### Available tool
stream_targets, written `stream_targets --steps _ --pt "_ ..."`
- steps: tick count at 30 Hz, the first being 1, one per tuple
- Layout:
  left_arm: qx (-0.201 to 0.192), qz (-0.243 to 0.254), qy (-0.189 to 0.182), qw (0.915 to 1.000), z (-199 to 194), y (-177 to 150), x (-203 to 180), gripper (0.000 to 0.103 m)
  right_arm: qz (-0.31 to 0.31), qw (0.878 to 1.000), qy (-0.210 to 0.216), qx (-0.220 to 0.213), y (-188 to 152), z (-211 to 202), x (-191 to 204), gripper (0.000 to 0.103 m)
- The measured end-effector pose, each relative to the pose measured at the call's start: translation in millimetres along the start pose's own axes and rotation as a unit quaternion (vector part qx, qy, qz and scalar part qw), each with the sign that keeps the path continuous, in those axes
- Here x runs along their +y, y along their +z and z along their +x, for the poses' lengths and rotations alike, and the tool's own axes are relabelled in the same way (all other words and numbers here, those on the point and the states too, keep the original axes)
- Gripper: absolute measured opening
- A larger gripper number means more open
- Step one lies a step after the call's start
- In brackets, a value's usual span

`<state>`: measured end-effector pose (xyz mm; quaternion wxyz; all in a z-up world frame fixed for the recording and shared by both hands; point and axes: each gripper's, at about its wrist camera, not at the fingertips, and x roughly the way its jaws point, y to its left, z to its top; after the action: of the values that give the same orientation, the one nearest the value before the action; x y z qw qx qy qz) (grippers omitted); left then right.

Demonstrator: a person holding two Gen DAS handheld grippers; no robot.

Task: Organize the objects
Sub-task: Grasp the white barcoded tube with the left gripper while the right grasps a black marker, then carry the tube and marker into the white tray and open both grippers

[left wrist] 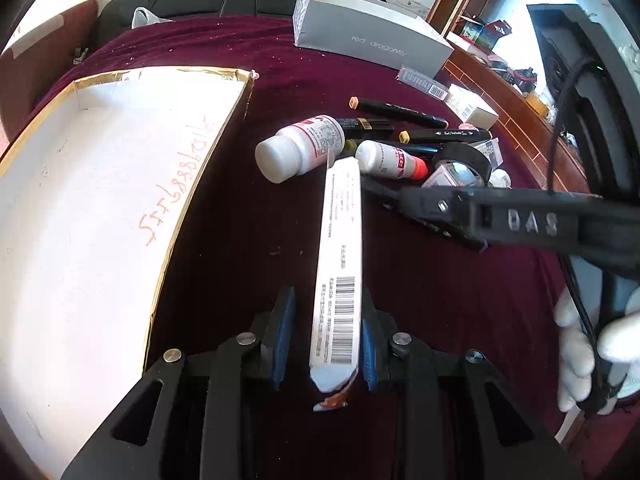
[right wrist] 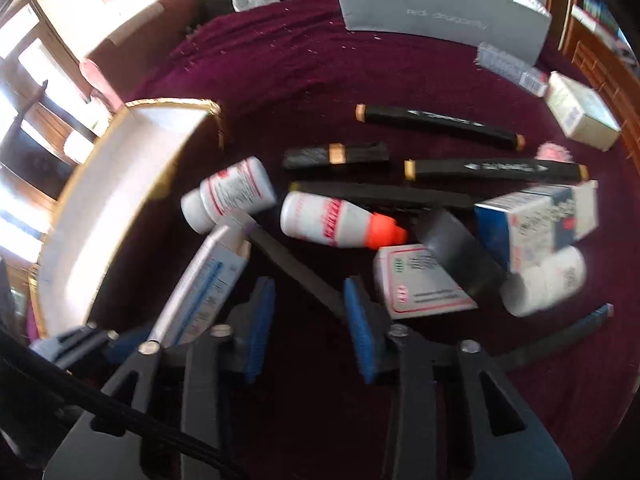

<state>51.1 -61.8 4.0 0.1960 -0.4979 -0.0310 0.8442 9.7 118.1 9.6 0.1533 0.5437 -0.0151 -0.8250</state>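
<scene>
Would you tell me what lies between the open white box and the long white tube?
Only bare maroon cloth separates the white box from the tube, seen in the left wrist view.

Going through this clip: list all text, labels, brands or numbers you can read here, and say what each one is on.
"red dragonfly": side of the grey box.
"DAS": raised letters on the right gripper arm.
Handwritten red digits on the white box: upside down, not surely readable.
Barcode and small print on the tube in the left gripper: too small.
Bottle, marker and carton labels: blurred.
</scene>
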Motion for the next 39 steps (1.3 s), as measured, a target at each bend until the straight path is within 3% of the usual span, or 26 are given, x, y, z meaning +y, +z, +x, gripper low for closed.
stream_targets --steps 9,15,18,19,21,24,27,39 --pt "0.0 0.039 0.047 0.9982 14.3 13.0 -21.0 0.026 -0.063 0.996 -0.067 0.023 1.6 16.3 25.6 0.031" --pt "-0.02 0.078 0.079 0.9936 19.3 9.1 -34.7 0.032 -0.051 0.997 -0.057 0.006 -1.7 24.4 19.2 0.032" --pt "-0.026 0.083 0.077 0.9932 18.3 6.6 -33.2 0.03 -0.048 0.997 -0.06 -0.006 -5.0 26.2 18.8 0.032" --pt "-0.026 0.078 0.076 0.9937 16.8 6.4 -30.7 0.021 -0.048 0.997 -0.063 -0.009 -4.5 27.6 19.2 0.032" --pt "-0.019 0.069 0.067 0.9952 13.4 5.8 -26.5 0.015 -0.047 0.996 -0.074 -0.016 -9.3 25.4 24.4 0.032" --pt "-0.018 0.051 0.047 0.9974 4.7 1.6 -19.9 0.015 -0.04 0.995 -0.088 -0.025 -16.7 20.2 31.0 0.019" --pt "-0.024 0.043 0.04 0.998 -8.2 -4.9 -15.1 0.015 -0.02 0.998 -0.057 -0.029 -23.3 14.6 29.4 0.012" --pt "-0.056 0.035 0.032 0.9973 -53.0 -21.5 -7.9 0.015 0.076 0.994 0.045 -0.064 -60.0 -25.9 11.9 0.012"
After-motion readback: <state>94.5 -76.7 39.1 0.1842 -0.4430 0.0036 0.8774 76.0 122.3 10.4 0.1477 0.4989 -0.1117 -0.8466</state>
